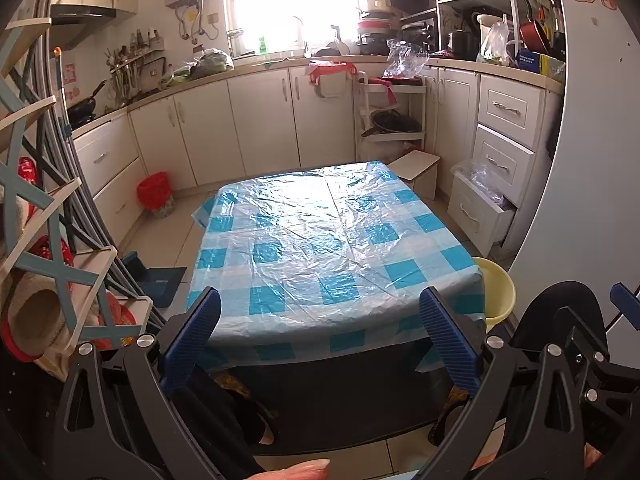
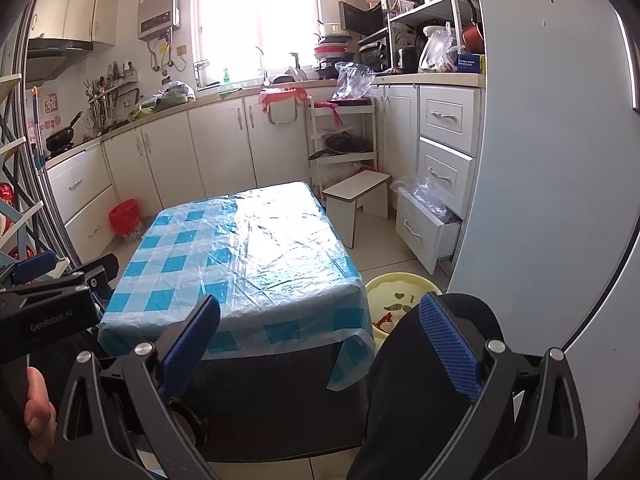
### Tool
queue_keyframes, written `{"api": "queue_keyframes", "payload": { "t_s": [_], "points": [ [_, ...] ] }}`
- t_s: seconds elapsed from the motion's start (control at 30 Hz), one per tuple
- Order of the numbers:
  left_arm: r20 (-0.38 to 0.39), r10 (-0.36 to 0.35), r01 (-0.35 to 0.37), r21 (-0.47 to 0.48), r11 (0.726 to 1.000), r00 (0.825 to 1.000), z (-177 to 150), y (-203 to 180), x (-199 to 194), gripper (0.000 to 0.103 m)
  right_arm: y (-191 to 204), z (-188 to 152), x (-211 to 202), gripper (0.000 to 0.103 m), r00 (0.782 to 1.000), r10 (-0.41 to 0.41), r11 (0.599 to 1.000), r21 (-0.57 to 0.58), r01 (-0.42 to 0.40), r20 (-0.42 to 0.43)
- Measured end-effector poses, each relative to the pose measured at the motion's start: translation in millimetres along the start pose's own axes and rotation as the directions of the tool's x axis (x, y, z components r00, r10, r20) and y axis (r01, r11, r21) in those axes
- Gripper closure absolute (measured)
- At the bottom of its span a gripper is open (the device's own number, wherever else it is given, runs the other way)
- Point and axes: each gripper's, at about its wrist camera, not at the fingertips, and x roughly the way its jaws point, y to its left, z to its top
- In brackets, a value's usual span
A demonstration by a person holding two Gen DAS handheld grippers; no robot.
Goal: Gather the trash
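Note:
A low table (image 1: 320,240) with a blue-and-white checked plastic cover stands in front of me; it also shows in the right wrist view (image 2: 248,248). I see no loose trash on its top. My left gripper (image 1: 320,312) is open and empty, held over the table's near edge. My right gripper (image 2: 320,320) is open and empty, above the table's near right corner. A red-lined bin (image 1: 155,194) stands on the floor at the far left, by the cabinets; it also shows in the right wrist view (image 2: 126,220).
A yellow basin (image 2: 400,300) sits on the floor right of the table. A small white stool (image 2: 358,196) and an open drawer (image 2: 424,224) with plastic bags lie beyond. A fridge (image 2: 552,160) stands on the right, a rack (image 1: 48,240) on the left.

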Motion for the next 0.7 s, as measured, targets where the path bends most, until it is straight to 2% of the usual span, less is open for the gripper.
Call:
{"api": "queue_keyframes", "payload": {
  "t_s": [0.23,0.47,0.53,0.63,0.7],
  "points": [
    [-0.01,0.006,-0.005,0.014,1.0,1.0,-2.1,-4.6,1.6,0.008,1.7,-2.1,2.7,0.007,1.0,0.006,1.0,-0.011,-0.006,-0.017],
    [0.021,0.025,-0.025,0.019,1.0,0.999,-6.7,-5.0,-2.8,0.008,2.1,-2.8,4.2,0.007,1.0,0.007,1.0,-0.015,-0.007,-0.023],
    [0.009,0.021,-0.021,0.016,1.0,1.0,-6.6,-4.7,-1.6,0.008,1.6,-2.7,4.2,0.007,1.0,0.007,1.0,-0.014,-0.007,-0.023],
    [-0.042,-0.023,0.022,-0.014,1.0,0.999,-6.2,-0.6,5.2,0.008,1.0,-2.4,3.2,0.007,1.0,0.007,1.0,-0.014,-0.008,-0.019],
    [-0.054,-0.019,0.017,-0.024,1.0,0.998,-7.0,0.9,7.0,0.008,0.0,-2.0,3.2,0.007,1.0,0.009,1.0,-0.015,-0.009,-0.018]
  ]
}}
